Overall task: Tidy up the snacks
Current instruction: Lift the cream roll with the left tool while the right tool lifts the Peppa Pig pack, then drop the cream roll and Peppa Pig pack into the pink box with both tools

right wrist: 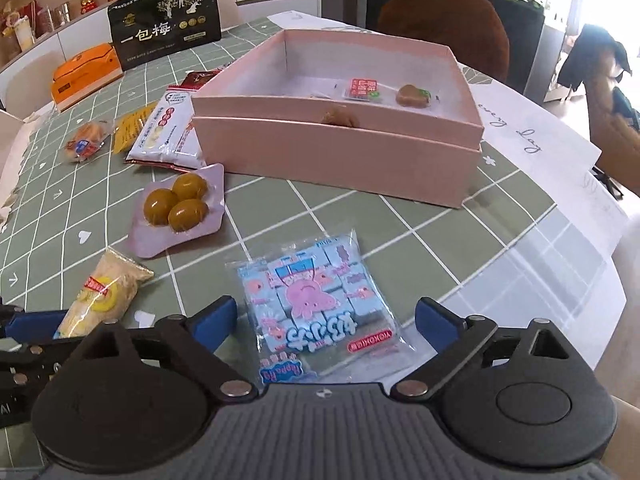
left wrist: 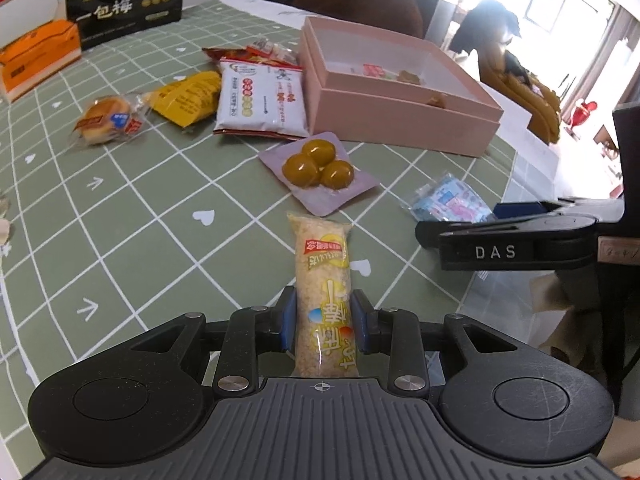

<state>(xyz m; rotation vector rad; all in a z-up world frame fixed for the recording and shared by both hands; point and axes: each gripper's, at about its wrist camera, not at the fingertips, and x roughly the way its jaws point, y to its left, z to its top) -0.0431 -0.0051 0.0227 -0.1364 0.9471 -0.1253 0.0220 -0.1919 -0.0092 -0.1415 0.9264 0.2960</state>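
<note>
1. Left gripper (left wrist: 323, 320): blue pads pinched tight on one long rice-crisp bar (left wrist: 323, 292), which points toward 12 o'clock just over the tablecloth.
2. Right gripper (right wrist: 325, 316): jaws spread wide, gripping nothing, one on each side of one blue candy pack (right wrist: 316, 300) lying flat between them.
3. One lilac egg pouch (right wrist: 176, 212) with three brown eggs, at 10 o'clock from the candy pack.
4. One pink box (right wrist: 336, 152), lid off, at 12 o'clock; three small snacks inside, one partly hidden by the front wall.
5. Left of the box at 10 o'clock: one white packet (right wrist: 168, 136), one yellow packet (right wrist: 130, 128), one wrapped bun (right wrist: 84, 142); red wrappers behind, count unclear.
6. Farther back at 11 o'clock: one black bag (right wrist: 168, 26), one orange box (right wrist: 84, 76).
7. Green tablecloth (right wrist: 360, 224) with white grid, hearts and arrows; brown chair (right wrist: 444, 28) behind; bright window at 2 o'clock.
</note>
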